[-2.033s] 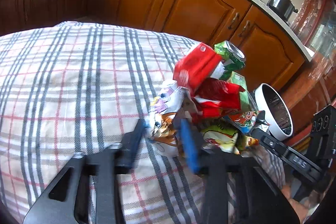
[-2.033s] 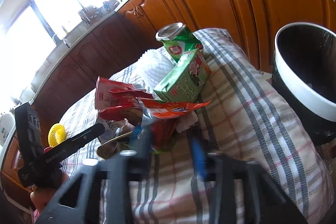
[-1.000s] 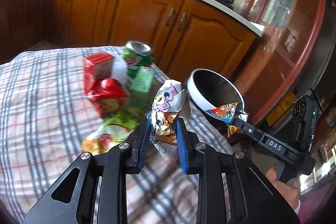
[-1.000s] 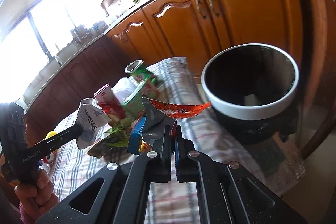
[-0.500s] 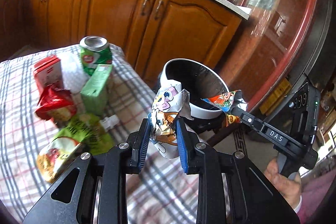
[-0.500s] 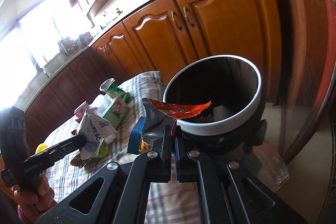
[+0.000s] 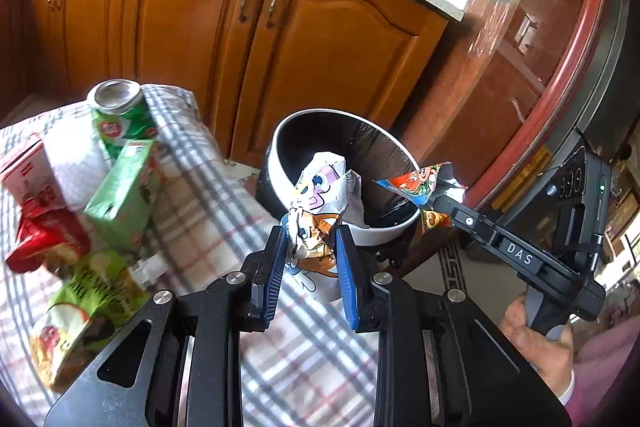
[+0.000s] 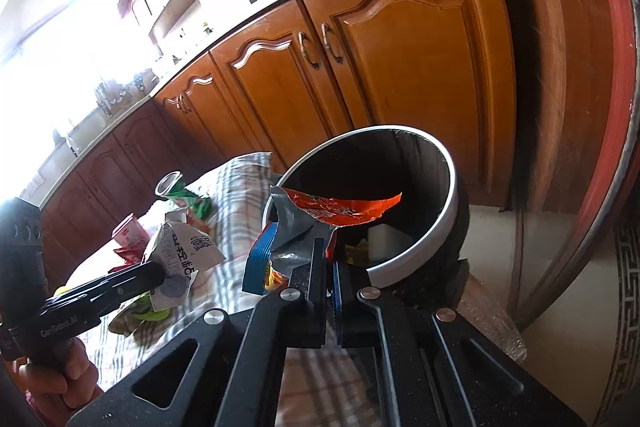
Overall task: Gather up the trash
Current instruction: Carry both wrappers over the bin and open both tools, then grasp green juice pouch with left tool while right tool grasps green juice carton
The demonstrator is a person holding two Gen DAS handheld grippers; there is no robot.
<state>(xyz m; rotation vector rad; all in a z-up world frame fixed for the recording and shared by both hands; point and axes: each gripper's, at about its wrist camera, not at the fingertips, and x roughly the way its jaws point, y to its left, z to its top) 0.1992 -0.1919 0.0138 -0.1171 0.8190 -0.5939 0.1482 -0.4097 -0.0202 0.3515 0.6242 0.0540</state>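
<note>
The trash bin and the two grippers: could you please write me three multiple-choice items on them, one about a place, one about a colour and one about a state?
1. Where does the trash bin stand?
A. on the counter
B. beside the end of the checked cloth, in front of the wooden cabinets
C. behind the camera

2. What colour is the bin's rim?
A. white
B. red
C. green

3. What is the state of the left gripper?
A. open and empty
B. shut on the cartoon wrapper
C. out of view

Answers: 1 B, since the bin sits just past the cloth's edge, with cabinet doors behind it. 2 A, since a white ring borders the dark inside. 3 B, since the blue jaws press the wrapper from both sides; the right gripper likewise pinches an orange wrapper.
</note>
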